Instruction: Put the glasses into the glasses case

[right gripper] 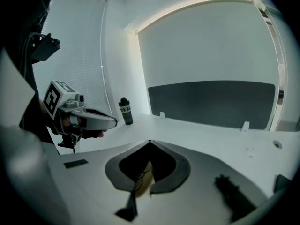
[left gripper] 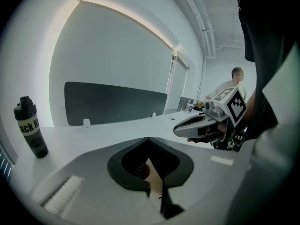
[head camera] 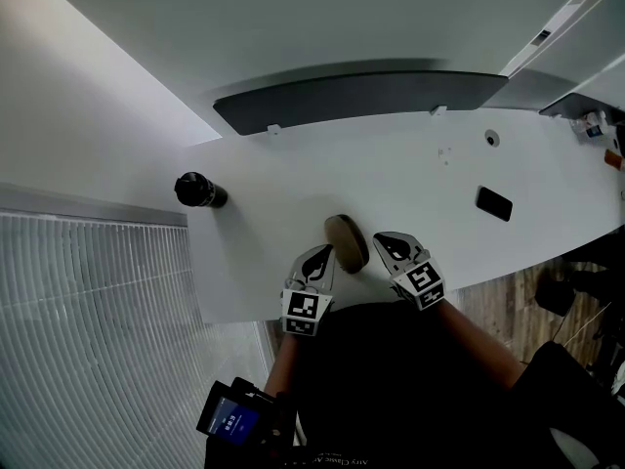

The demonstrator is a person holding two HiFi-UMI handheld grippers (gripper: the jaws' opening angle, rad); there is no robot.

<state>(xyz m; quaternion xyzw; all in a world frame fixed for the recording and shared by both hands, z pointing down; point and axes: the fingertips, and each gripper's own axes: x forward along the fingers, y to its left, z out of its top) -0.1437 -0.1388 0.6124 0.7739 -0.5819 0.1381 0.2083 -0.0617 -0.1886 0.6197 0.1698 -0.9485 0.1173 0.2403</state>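
A brown oval glasses case lies closed on the white table near its front edge. No glasses are in view. My left gripper sits against the case's left side and my right gripper just off its right side. Both have their jaws together. In the left gripper view the left gripper is shut, and a tan strip of the case shows through its opening. The right gripper view shows the same: the right gripper is shut, with the case behind it.
A black bottle stands at the table's left end. A black phone lies to the right. A dark divider panel runs along the far edge. A person sits far off. A small screen device hangs by my waist.
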